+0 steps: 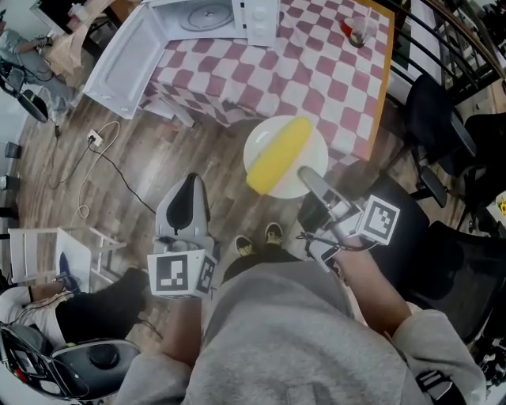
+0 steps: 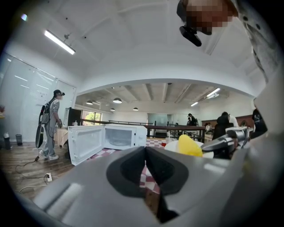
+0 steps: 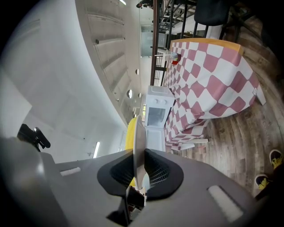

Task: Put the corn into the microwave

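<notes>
Corn (image 1: 278, 155) on plate (image 1: 261, 130), right gripper (image 1: 304, 176) jaws pinching rim; left gripper (image 1: 188, 190) jaws closed, empty. Microwave (image 1: 209, 16) open, insertion not done.

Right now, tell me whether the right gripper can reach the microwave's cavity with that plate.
Probably yes, after a step forward: the microwave has its door wide open and nothing stands between. The right gripper pinches the plate bearing the corn.
</notes>
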`<state>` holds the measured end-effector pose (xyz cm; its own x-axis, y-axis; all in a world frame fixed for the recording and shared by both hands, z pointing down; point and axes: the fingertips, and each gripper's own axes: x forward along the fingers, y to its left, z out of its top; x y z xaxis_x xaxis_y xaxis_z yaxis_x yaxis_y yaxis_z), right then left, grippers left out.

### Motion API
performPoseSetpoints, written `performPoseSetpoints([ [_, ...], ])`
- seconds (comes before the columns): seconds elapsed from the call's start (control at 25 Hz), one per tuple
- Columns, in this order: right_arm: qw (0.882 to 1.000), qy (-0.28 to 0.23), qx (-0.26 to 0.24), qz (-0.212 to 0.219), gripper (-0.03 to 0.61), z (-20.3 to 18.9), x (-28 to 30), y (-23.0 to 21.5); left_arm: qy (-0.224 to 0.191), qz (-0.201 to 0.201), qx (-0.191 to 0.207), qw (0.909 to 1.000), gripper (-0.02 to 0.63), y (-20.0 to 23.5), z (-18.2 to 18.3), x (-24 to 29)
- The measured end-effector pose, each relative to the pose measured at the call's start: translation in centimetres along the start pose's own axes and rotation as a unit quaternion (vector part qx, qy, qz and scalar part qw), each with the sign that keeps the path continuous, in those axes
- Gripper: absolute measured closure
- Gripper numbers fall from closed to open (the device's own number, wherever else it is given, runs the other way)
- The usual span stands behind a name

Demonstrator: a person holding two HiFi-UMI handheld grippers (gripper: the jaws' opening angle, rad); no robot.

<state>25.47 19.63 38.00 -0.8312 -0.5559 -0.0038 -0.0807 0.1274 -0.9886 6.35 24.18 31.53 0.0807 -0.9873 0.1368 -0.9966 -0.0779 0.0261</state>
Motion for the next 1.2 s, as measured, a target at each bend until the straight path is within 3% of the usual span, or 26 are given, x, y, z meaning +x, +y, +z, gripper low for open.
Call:
performPoseSetpoints([
  [0.32,1.0,0.004,0.002,0.006,0.54,1.4,-0.3,-0.7,0.003,0.01,0.022,0.9997,0.606,-1.2,0.3,0.8],
  [0.6,1.0,0.006,-0.003,0.006,0.54,1.9,1.0,-0.7,0.006,0.012,0.005,0.9999,0.606,-0.3,0.1,2.1],
  [1.2,1.0,-0.015,0.002,-0.009,0.54,2.2,8.0,-1.5,0.006,-0.003,-0.009,0.9999,0.606,6.0,0.0,6.8],
])
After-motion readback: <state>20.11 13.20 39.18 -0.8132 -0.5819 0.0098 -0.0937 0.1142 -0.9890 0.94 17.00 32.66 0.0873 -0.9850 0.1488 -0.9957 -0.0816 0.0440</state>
